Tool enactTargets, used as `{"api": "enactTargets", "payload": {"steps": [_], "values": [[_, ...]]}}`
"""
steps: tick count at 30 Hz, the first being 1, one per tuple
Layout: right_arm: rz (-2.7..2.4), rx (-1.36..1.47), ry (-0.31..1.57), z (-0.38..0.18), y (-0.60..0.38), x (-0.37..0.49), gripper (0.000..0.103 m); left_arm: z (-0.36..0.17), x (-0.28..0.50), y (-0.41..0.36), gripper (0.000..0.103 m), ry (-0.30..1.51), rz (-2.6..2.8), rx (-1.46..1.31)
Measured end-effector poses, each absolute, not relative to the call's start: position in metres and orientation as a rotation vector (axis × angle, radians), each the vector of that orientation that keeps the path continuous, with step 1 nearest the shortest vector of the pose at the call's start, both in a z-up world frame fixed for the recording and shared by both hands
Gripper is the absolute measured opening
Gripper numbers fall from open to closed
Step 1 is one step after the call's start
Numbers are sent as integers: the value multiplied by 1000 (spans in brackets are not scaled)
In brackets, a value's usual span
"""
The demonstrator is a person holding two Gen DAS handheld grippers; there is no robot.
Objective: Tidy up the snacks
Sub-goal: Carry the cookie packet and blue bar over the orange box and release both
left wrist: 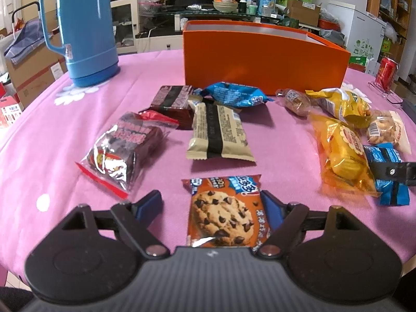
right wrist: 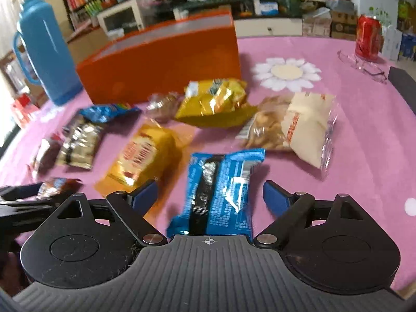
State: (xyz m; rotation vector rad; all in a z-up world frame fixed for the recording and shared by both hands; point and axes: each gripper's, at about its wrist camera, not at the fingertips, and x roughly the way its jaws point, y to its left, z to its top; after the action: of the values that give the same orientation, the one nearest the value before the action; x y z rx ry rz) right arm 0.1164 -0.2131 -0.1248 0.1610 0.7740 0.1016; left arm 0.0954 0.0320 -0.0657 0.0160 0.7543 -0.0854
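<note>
On a pink tablecloth, the left gripper stands spread around a chocolate-chip cookie packet, its long axis running away from the camera. The right gripper likewise stands spread, pads clear of a blue wafer packet lying lengthwise toward an orange box.

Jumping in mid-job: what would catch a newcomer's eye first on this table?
The tall open orange box at the back of the pink tablecloth, with the big blue plastic jug to its left. In front lies a scatter of snack packets; the chocolate-chip cookie packet sits between the open left gripper fingers, the blue wrapped biscuit pack between the open right gripper.
</note>
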Motion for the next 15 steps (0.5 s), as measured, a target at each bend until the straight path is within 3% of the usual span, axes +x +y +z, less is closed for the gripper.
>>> {"api": "enactTargets", "payload": {"steps": [2,4,5,6,7,15], "values": [[106,161,759,-130,-212,114,75,-66,95,31,80,750,-80,15],[102,92,746,-133,-205,113,67,-65,97,31,77,753,-82,13],[95,48,733,-135,-202,110,62,-64,97,31,63,749,-98,15],[85,-1,725,-136,-203,105,46,-61,97,31,43,748,-122,22],[88,-35,715,-136,-202,102,31,-59,97,31,43,758,-131,25],[160,146,669,-101,-228,70,31,-20,93,47,43,734,-187,-115]]}}
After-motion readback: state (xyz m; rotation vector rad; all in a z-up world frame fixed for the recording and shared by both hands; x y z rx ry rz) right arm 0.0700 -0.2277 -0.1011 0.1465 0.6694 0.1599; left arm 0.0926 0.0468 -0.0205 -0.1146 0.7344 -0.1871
